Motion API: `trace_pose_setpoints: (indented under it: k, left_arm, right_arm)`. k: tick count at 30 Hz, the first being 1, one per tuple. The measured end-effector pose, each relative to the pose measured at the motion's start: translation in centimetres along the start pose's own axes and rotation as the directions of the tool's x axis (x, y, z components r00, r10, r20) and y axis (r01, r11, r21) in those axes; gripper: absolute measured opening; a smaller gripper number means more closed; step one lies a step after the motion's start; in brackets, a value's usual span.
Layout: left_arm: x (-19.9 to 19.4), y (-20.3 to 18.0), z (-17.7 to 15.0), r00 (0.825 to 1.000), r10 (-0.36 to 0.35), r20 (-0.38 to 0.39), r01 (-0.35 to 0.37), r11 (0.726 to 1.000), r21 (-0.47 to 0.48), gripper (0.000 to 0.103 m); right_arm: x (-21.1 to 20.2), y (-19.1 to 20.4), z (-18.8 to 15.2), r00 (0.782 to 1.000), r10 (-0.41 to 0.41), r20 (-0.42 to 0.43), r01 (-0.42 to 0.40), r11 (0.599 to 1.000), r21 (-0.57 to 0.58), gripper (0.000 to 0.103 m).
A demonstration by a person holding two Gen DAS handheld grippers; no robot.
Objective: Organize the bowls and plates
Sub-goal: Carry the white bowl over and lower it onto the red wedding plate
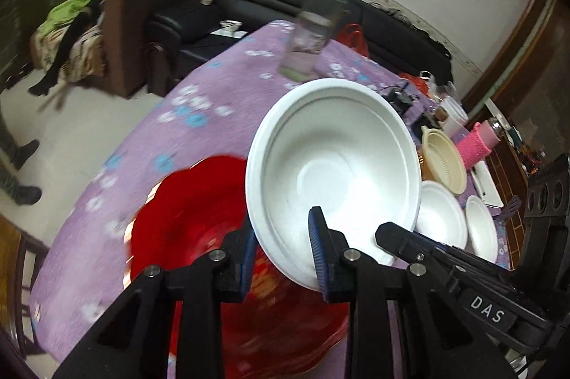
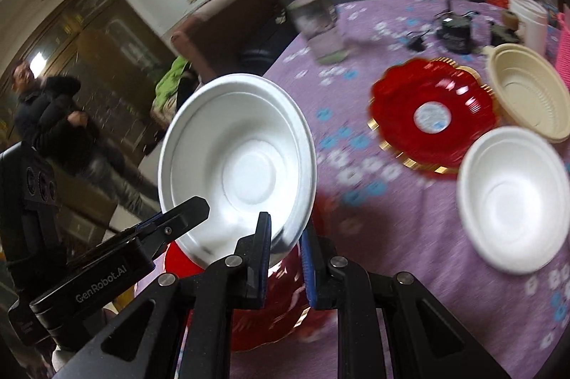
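A white foam bowl (image 1: 335, 158) (image 2: 242, 158) hangs tilted above the table, gripped by both grippers. My left gripper (image 1: 283, 229) is shut on its near rim, one finger inside the bowl and one outside. My right gripper (image 2: 285, 229) is shut on the same rim a little further along. Each gripper shows in the other's view, the right gripper (image 1: 384, 234) and the left gripper (image 2: 197, 206), both at the bowl's edge. A red plate (image 1: 192, 236) (image 2: 270, 307) lies on the purple cloth below the bowl.
A second red plate with a gold rim (image 2: 434, 115), a beige bowl (image 2: 530, 94) and a white bowl (image 2: 513, 197) sit to the right. A green-lidded jar (image 1: 313, 33), a pink bottle (image 1: 477, 144) and cables stand further back. A person (image 2: 53, 115) stands left of the table.
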State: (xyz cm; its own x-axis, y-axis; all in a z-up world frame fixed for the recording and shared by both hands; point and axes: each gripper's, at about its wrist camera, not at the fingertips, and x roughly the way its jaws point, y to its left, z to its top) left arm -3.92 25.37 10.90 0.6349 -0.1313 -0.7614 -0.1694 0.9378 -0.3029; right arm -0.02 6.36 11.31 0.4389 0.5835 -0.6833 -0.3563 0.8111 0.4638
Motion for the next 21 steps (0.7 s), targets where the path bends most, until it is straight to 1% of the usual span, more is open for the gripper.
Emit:
trace_pose_setpoints:
  k: [4, 8, 12, 14, 15, 17, 18, 19, 21]
  left_arm:
    - [0.3, 2.2, -1.8, 0.999, 0.051, -0.012, -0.051, 0.999, -0.020, 0.027]
    - [1.9, 3.9, -2.9, 0.995, 0.084, -0.054, -0.086, 0.995, -0.042, 0.027]
    - [3.1, 4.5, -3.3, 0.990, 0.115, -0.081, -0.118, 0.992, -0.038, 0.027]
    - [3.4, 4.4, -3.4, 0.988, 0.129, -0.083, -0.132, 0.991, -0.025, 0.027]
    - [3.5, 4.3, -3.5, 0.987, 0.144, -0.076, -0.146, 0.989, -0.016, 0.029]
    - [3.4, 4.0, -3.5, 0.984, 0.169, -0.055, -0.169, 0.986, 0.002, 0.039]
    - [3.3, 4.0, -3.5, 0.984, 0.173, -0.041, -0.173, 0.985, 0.004, 0.049]
    - [3.1, 4.0, -3.5, 0.984, 0.177, -0.028, -0.177, 0.984, 0.004, 0.057]
    - [2.6, 3.9, -3.6, 0.982, 0.188, 0.003, -0.188, 0.982, 0.008, 0.059]
  right_arm:
    - [2.3, 1.4, -1.8, 0.999, -0.002, -0.050, 0.001, 1.000, -0.011, 0.018]
    - [4.3, 1.4, -2.8, 0.996, -0.015, -0.091, 0.014, 1.000, -0.010, 0.018]
    - [5.9, 1.4, -3.3, 0.993, -0.030, -0.116, 0.029, 0.999, -0.014, 0.018]
    - [6.4, 1.5, -3.5, 0.992, -0.052, -0.116, 0.049, 0.998, -0.028, 0.020]
    - [6.6, 1.7, -3.6, 0.991, -0.076, -0.108, 0.071, 0.996, -0.045, 0.020]
    - [6.5, 2.0, -3.8, 0.989, -0.123, -0.081, 0.116, 0.990, -0.084, 0.020]
    - [6.5, 2.3, -3.9, 0.988, -0.136, -0.071, 0.129, 0.987, -0.097, 0.021]
    - [6.4, 2.4, -3.9, 0.987, -0.148, -0.060, 0.141, 0.984, -0.111, 0.022]
    - [6.2, 2.7, -4.0, 0.985, -0.168, -0.029, 0.163, 0.977, -0.135, 0.028]
